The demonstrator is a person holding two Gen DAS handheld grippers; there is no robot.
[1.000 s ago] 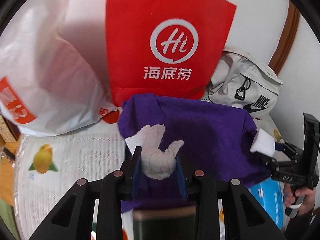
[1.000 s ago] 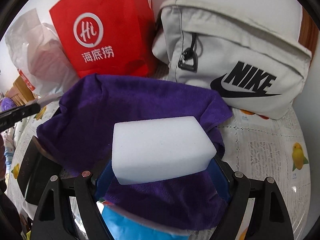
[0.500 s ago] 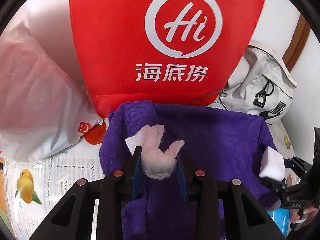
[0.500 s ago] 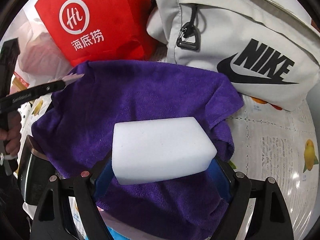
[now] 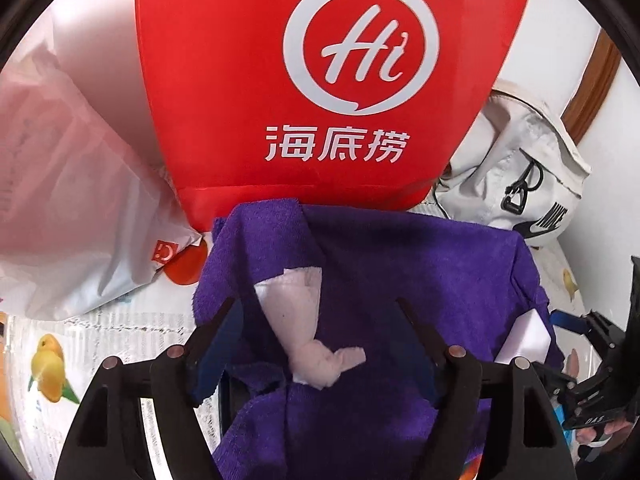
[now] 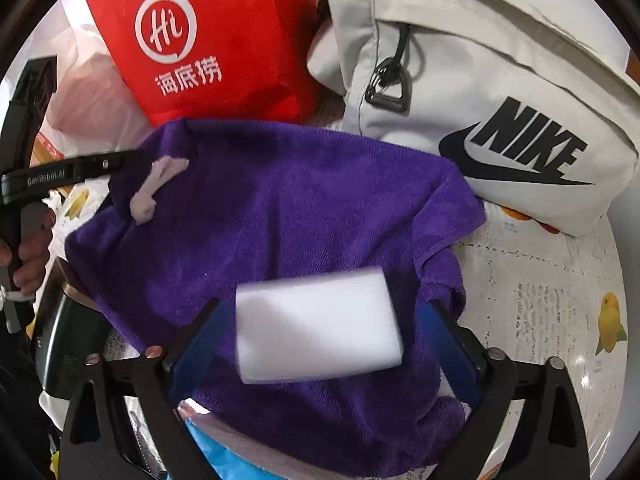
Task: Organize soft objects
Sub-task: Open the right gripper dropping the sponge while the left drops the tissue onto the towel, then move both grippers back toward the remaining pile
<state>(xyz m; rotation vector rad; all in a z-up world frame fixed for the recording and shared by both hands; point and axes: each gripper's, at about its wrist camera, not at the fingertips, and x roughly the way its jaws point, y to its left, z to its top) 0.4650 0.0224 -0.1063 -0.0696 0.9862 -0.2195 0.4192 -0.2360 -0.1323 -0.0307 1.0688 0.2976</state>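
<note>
Release phase, both sides. The left gripper has its jaws opening; the twisted white tissue lies between them, clear of both pads, resting on the purple towel at lower centre of the left wrist view. The right gripper likewise has its jaws opening; the white sponge block sits between the blue pads at lower centre of the right wrist view, blurred, with a gap showing on the right side, so it appears freed and dropping onto the towel.

Progress, judged from the present layout: two soft items are now gathered on the towel, tissue toward its left part, sponge toward its lower right. The towel is spread on the counter, in front of the red bag and the grey Nike bag.

Remaining, as far as can be judged: withdraw both grippers, then fold or bundle the towel, or collect further soft items. No others are identifiable in view.
</note>
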